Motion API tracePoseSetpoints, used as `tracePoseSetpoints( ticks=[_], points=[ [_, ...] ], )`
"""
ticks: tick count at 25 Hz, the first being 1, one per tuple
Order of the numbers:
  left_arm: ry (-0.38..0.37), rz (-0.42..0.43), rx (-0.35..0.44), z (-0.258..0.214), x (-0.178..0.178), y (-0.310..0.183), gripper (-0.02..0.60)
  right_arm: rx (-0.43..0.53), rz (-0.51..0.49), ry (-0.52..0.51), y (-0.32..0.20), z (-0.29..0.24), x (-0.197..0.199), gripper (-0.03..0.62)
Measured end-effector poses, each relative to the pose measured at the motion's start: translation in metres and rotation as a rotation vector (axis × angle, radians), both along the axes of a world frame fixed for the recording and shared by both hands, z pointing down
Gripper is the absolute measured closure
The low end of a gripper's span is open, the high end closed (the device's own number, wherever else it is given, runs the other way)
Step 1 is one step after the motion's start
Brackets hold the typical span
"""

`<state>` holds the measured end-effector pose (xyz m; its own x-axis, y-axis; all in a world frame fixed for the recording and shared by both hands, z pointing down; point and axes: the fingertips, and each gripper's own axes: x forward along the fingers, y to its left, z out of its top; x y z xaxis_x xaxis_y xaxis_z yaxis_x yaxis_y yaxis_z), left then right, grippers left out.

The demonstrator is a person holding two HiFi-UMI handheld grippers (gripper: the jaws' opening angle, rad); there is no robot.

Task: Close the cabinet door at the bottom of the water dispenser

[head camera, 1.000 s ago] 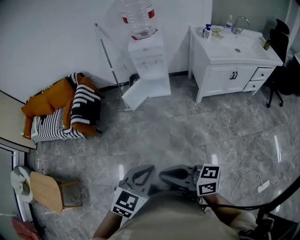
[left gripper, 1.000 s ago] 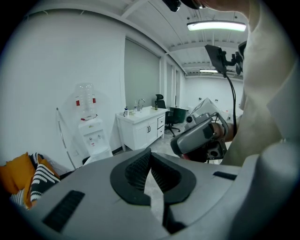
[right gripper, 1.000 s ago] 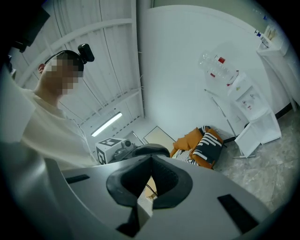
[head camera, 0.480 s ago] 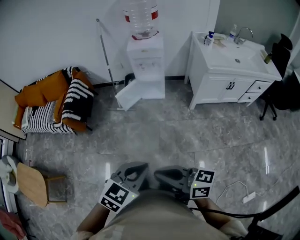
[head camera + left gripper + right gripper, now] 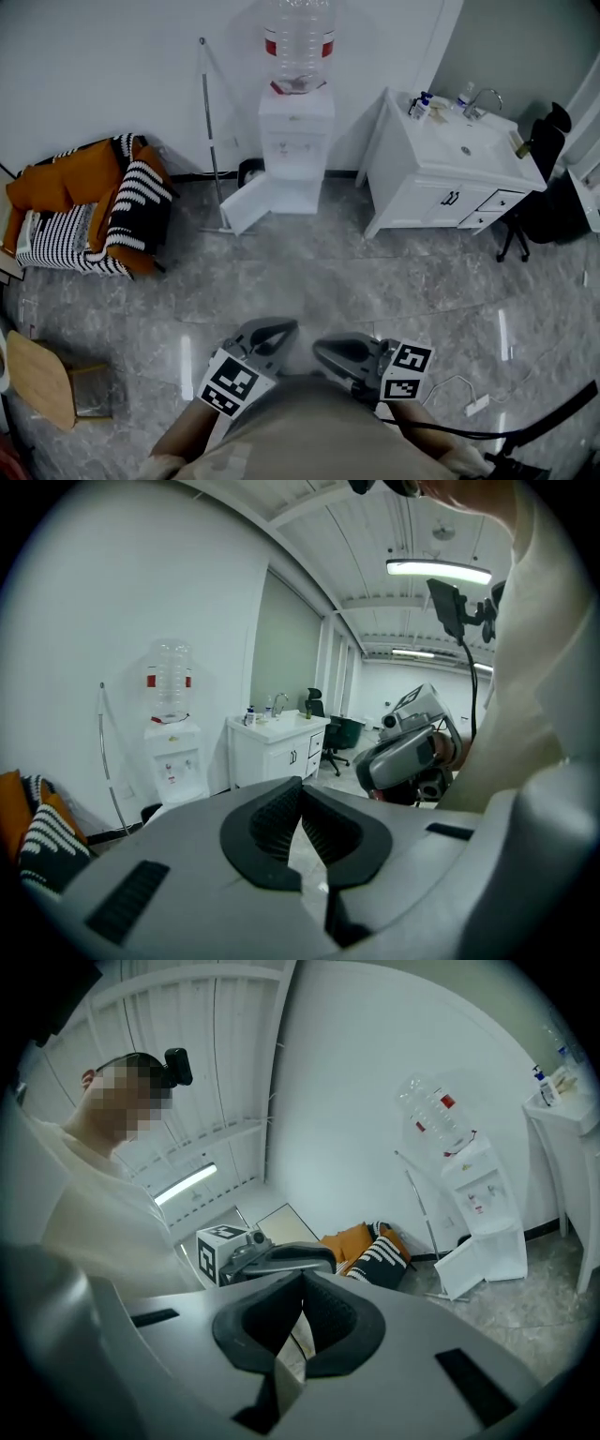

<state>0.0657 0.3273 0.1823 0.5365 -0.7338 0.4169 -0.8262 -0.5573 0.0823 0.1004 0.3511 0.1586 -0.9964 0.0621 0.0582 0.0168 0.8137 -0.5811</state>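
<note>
"Where was the cabinet door [image 5: 246, 205]?"

"Swung open to the left at the foot of the water dispenser [image 5: 295, 141], by the far wall, well apart from both grippers."

"And the jaws?"

"Left gripper [image 5: 301, 783] and right gripper [image 5: 302, 1275] were both closed and empty. The door looked a light, stiff panel to me; I'd nudge its free edge."
</note>
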Motion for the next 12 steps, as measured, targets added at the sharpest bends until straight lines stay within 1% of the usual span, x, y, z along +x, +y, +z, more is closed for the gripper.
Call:
tracePoseSetpoints(
  ticks=[6, 12],
  points=[
    [0.052, -0.027, 0.011, 0.0, -0.065, -0.008, 0.591, 0.034, -0.002, 0.073, -0.003, 0.0, -0.056, 0.579],
    [0.102, -0.021, 0.034, 0.003, -0.114, -0.009, 0.591, 0.052, 0.004, 0.126, -0.002, 0.002, -0.105, 0.579]
  ],
)
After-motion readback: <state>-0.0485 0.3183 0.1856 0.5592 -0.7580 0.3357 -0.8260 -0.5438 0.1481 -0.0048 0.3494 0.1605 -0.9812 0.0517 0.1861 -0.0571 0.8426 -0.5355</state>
